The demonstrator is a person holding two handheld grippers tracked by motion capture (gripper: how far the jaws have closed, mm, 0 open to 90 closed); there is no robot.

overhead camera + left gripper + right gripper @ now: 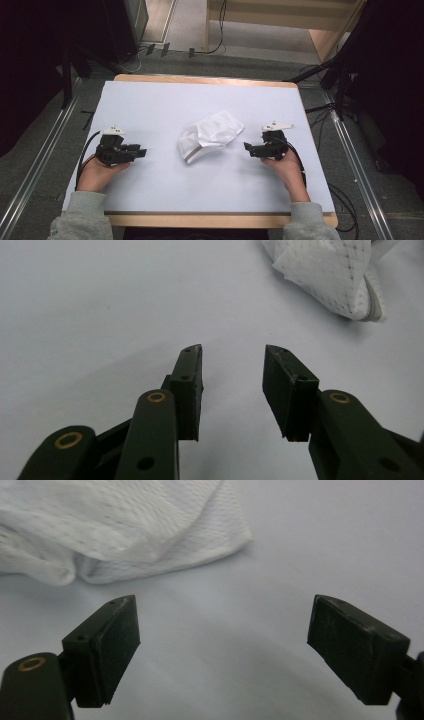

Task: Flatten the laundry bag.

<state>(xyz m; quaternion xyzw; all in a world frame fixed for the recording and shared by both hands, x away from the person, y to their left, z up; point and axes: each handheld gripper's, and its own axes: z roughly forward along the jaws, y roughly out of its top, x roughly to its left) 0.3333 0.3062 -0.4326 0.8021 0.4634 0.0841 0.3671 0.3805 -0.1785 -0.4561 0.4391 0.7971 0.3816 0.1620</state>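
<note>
A crumpled white mesh cloth (210,135) lies mid-table between the left gripper (141,151) and right gripper (248,147), both spread wide and empty. Each should close on a near edge, low to the table (150,100).

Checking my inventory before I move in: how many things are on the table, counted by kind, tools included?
Crumpled white mesh cloth: 1
Black two-jaw tools, left tool and right tool, both open and clear of the cloth: 2
Total: 3, all on the white-topped table
</note>
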